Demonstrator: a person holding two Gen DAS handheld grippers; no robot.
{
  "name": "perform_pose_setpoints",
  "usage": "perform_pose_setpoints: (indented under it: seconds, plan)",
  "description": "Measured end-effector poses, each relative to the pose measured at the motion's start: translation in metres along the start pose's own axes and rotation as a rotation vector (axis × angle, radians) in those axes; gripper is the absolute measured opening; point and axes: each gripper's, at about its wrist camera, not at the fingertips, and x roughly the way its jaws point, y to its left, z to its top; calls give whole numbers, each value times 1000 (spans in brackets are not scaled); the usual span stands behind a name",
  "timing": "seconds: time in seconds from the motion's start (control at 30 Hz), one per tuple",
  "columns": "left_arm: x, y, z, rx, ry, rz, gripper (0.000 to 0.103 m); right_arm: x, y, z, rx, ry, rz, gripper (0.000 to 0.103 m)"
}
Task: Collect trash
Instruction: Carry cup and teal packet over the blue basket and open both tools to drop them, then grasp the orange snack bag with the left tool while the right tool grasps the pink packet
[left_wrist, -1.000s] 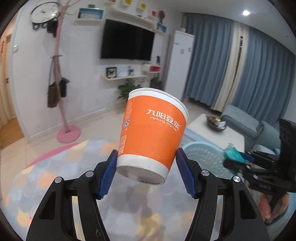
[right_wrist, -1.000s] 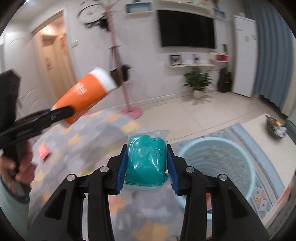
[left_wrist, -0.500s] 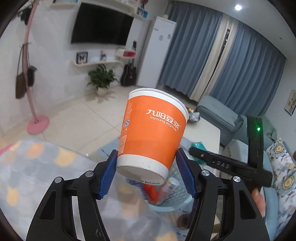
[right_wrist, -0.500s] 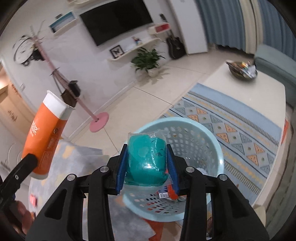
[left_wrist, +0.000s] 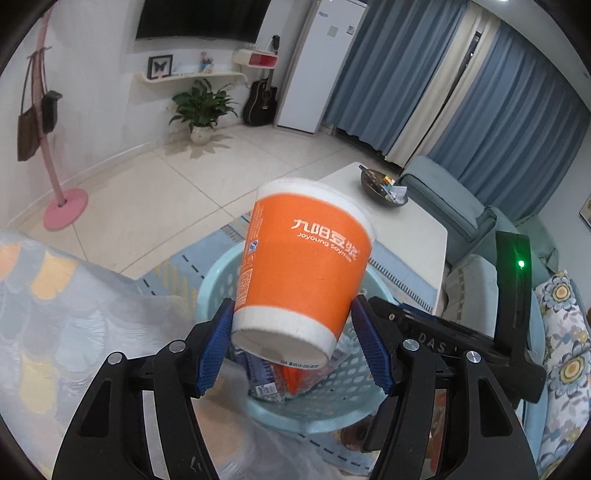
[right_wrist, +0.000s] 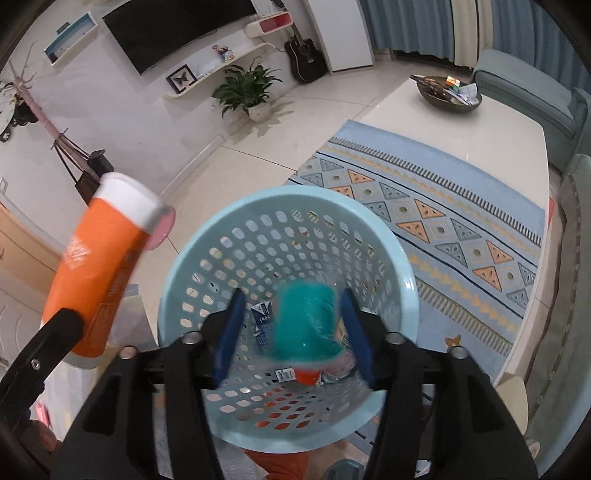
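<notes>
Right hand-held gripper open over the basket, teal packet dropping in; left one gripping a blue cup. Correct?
Not quite: the cup is orange, as the left wrist view shows. The rest stands: right hand-held gripper open over the basket, teal packet loose between its fingers.

The left gripper (left_wrist: 291, 343) clamps an orange cup (left_wrist: 303, 266) near its base, tilted, above the basket (left_wrist: 295, 410). The right gripper (left_wrist: 436, 343) reaches over the basket's right rim. Wrappers (left_wrist: 266, 373) lie inside the basket.

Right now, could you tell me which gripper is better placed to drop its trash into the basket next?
Left: the right gripper is already open, its teal packet falling into the basket. The left gripper holds the orange cup above the basket.
</notes>
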Motion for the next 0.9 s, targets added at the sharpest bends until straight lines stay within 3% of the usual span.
perform_pose_setpoints:
  seconds: [0.17,0.4,0.9]
  plan:
    - [8,5,-4,-30,34,-16,68,-4,-2,-4,-6,0,-4,61]
    - [-11,9,-13,-35,30,-29,68,-17,13,-16,-38,-1,22,61]
    - [-118,17,-47,-1,-140,65,68,-81,112,-51,-261,-92,135,61]
